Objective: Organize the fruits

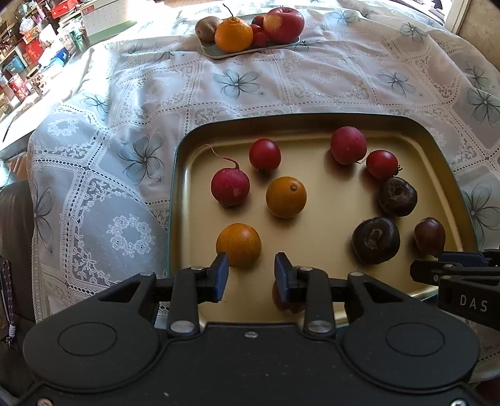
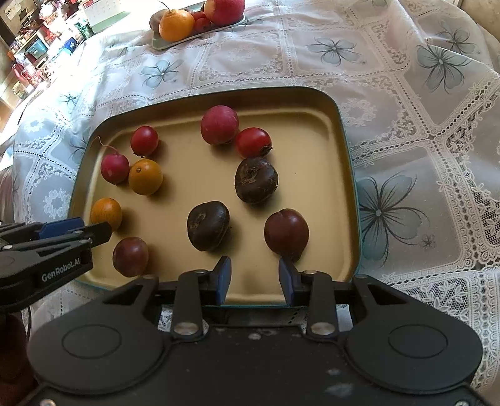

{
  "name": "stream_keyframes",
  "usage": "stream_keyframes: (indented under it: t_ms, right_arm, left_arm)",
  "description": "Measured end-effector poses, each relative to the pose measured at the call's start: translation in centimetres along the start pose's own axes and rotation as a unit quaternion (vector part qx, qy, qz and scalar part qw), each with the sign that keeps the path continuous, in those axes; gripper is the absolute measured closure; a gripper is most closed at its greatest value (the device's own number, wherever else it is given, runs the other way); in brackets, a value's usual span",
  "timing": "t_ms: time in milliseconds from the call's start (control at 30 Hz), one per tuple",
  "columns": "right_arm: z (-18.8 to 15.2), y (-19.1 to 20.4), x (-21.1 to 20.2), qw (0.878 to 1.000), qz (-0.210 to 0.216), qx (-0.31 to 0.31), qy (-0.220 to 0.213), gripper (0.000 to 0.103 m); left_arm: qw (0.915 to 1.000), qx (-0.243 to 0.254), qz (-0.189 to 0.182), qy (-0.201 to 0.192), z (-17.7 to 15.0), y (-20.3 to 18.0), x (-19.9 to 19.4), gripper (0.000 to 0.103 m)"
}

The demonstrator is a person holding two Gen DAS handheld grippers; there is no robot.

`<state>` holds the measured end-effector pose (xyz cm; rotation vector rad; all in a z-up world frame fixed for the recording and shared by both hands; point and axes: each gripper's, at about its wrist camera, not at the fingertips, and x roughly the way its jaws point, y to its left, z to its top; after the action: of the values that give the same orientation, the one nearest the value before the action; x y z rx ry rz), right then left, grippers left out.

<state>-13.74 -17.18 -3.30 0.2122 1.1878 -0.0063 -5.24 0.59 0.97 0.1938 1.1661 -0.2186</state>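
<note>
A gold tray (image 1: 179, 175) with a teal rim (image 2: 351, 187) holds loose pieces: two small oranges (image 1: 239, 245) (image 1: 286, 196), two pink radishes (image 1: 230, 186), two red cherry tomatoes (image 1: 264, 154), two dark brown chestnut-like bulbs (image 2: 208, 225) and two dark red plums (image 2: 286, 234). My left gripper (image 1: 251, 276) hovers open over the tray's near edge, empty, with its left finger beside the nearer orange. One plum (image 1: 289, 304) is half hidden behind its right finger. My right gripper (image 2: 254, 278) is also open and empty, its right finger just below a plum.
At the table's far side a small plate (image 1: 215, 53) carries an apple (image 1: 286, 23), a large orange (image 1: 233, 33), a kiwi and small tomatoes. A lace flowered tablecloth (image 2: 406, 131) covers the table. Cluttered shelves (image 1: 25, 56) stand at the far left.
</note>
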Motion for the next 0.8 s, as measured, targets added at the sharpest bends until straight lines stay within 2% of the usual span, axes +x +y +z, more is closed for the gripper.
stream_keyframes:
  t_ms: [800]
  right_arm:
    - [0.02, 0.14, 0.59, 1.0, 0.006, 0.0, 0.014, 0.067]
  left_arm:
    - [1.0, 0.001, -0.002, 0.006, -0.07, 0.02, 0.26, 0.061]
